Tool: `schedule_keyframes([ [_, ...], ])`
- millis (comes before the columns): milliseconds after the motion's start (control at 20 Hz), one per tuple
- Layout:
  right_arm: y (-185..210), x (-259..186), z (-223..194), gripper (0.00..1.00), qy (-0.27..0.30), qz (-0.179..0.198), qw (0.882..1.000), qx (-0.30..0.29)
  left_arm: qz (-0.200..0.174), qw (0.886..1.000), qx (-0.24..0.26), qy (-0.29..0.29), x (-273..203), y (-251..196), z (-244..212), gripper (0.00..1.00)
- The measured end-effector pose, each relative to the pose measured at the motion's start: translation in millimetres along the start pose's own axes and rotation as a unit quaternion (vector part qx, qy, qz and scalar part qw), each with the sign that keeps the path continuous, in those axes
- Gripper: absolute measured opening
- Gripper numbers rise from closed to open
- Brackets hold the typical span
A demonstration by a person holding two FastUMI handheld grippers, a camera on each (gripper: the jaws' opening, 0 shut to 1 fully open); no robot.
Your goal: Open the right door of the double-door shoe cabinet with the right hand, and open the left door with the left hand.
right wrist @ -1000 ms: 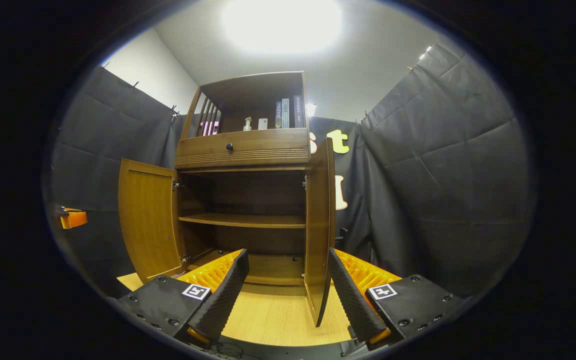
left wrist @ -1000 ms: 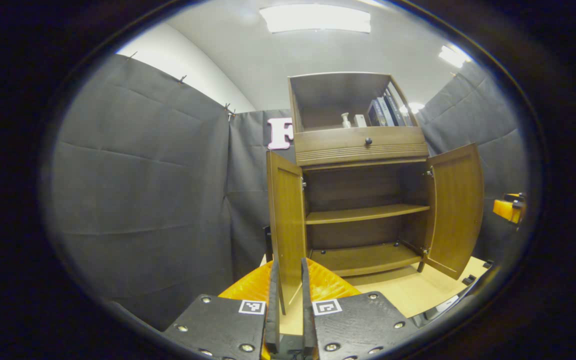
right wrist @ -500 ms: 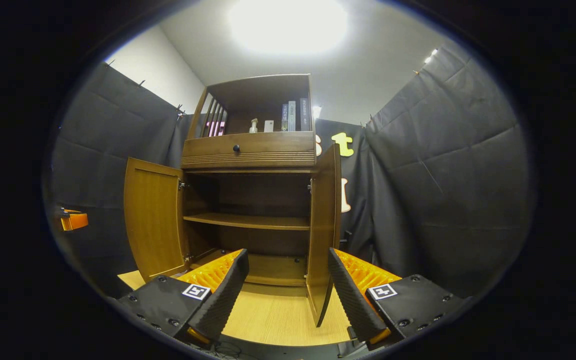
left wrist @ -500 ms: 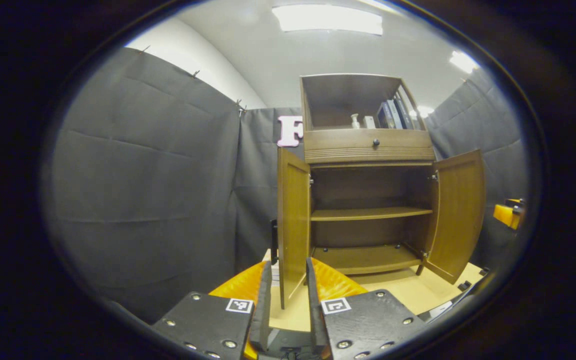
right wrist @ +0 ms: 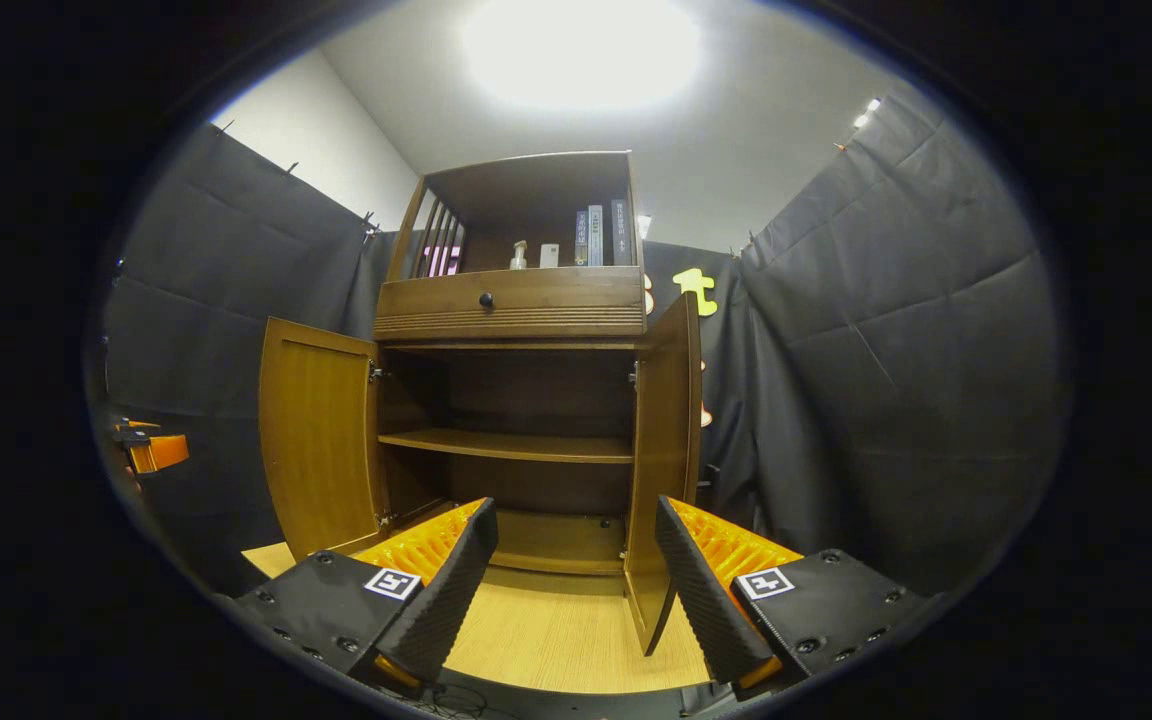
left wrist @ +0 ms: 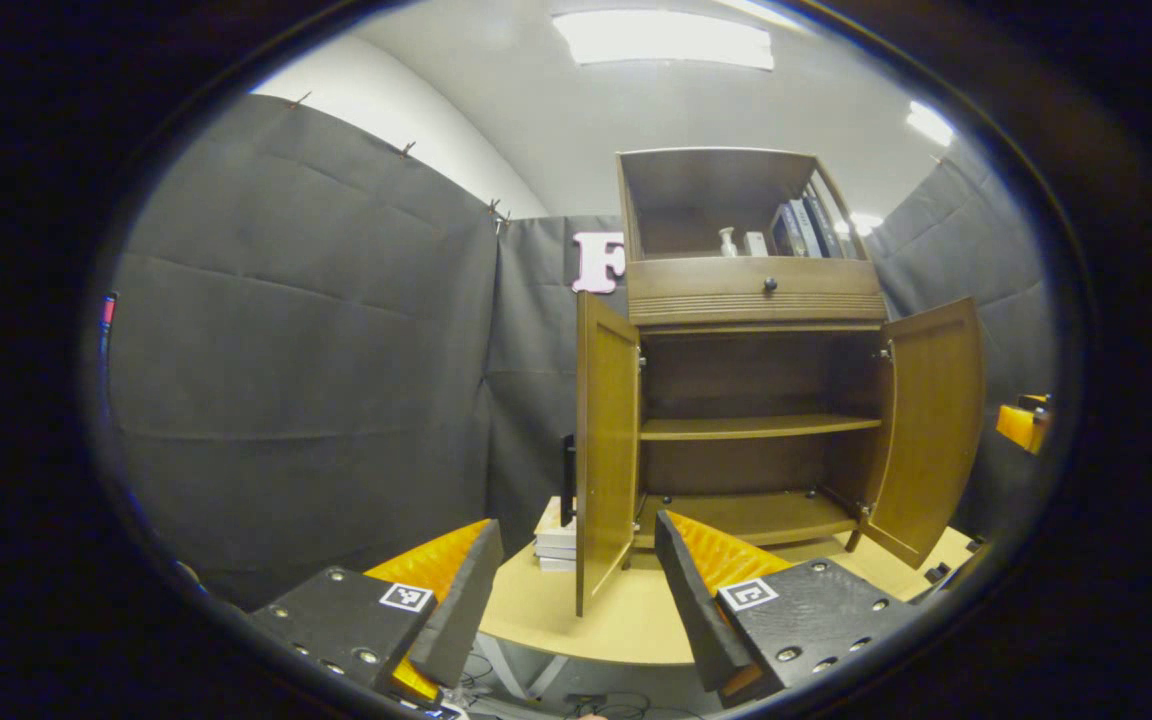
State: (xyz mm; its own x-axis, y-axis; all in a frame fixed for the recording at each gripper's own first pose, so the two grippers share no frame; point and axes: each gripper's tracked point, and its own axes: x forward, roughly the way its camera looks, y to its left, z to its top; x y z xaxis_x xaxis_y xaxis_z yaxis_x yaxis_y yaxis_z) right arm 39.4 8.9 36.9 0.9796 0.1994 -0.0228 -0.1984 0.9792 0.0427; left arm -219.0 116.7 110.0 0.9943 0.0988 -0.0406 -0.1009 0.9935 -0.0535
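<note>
The brown wooden shoe cabinet (left wrist: 754,300) stands on a light wooden table with both lower doors swung open, showing two bare shelves. In the left gripper view the left door (left wrist: 604,450) stands edge-on between my fingers without touching them; my left gripper (left wrist: 576,525) is open. The right door (left wrist: 931,425) hangs wide open. In the right gripper view the right door (right wrist: 664,470) is just ahead of my right gripper (right wrist: 574,505), which is open and holds nothing. The left door (right wrist: 321,440) shows there too. Each view shows the other gripper at its edge (left wrist: 1021,425) (right wrist: 156,450).
A drawer with a dark knob (left wrist: 769,285) sits above the doors. The top shelf holds books (left wrist: 801,225) and a small bottle (left wrist: 728,240). A stack of books (left wrist: 556,540) lies on the table (left wrist: 576,625) left of the cabinet. Black cloth walls close in on both sides.
My left gripper, shut on the left door's lower edge before, has opened, let it go and drawn back. The right gripper has backed off slightly, staying open.
</note>
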Motion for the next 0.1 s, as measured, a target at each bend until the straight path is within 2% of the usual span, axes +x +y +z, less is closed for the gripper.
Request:
schedule_keyframes([
  [100, 1.9, 1.9, -1.6, 0.99, 0.001, 0.003, 1.0, 0.001, -0.001, 1.0, 0.004, -0.002, -0.6, -1.0, 1.5, 0.24],
])
